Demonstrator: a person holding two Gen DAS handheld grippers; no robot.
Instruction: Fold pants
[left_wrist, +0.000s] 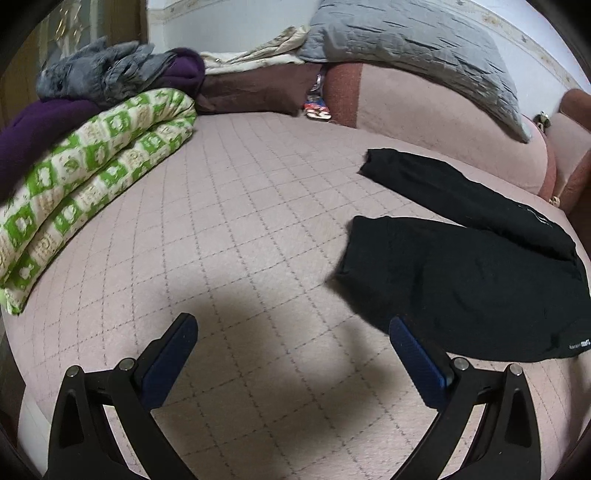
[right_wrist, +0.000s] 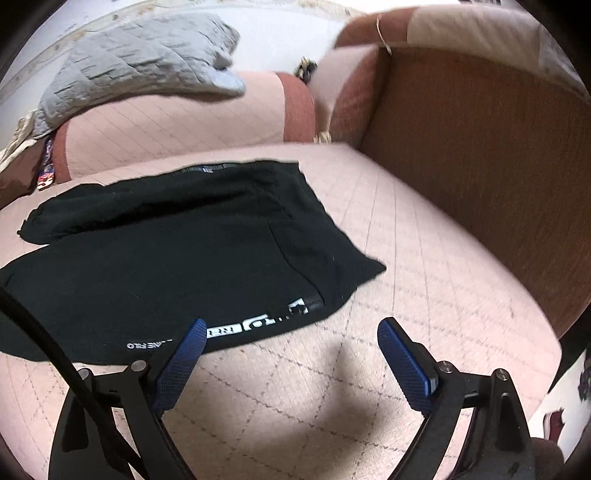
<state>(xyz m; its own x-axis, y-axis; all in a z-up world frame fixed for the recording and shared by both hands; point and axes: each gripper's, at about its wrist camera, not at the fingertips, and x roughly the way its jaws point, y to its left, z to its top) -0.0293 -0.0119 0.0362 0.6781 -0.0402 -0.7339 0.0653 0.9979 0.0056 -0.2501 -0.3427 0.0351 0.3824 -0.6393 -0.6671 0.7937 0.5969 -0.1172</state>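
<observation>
Black pants (left_wrist: 469, 280) lie on the pink quilted bed (left_wrist: 240, 206), folded over, with one leg (left_wrist: 443, 188) reaching toward the cushions. In the right wrist view the pants (right_wrist: 166, 251) fill the left half, and white lettering (right_wrist: 258, 325) runs along their near edge. My left gripper (left_wrist: 293, 325) hovers over bare quilt to the left of the pants, open, with nothing between its blue pads. My right gripper (right_wrist: 291, 326) is open just in front of the lettered edge; its left fingertip (right_wrist: 195, 332) overlaps that edge in view, holding nothing.
A green and white folded quilt (left_wrist: 92, 192) lies at the left with purple (left_wrist: 40, 125) and grey (left_wrist: 99, 70) blankets behind it. Pink cushions (left_wrist: 424, 125) and a grey pillow (left_wrist: 413, 48) line the back. A brown wooden headboard (right_wrist: 480, 170) rises at the right.
</observation>
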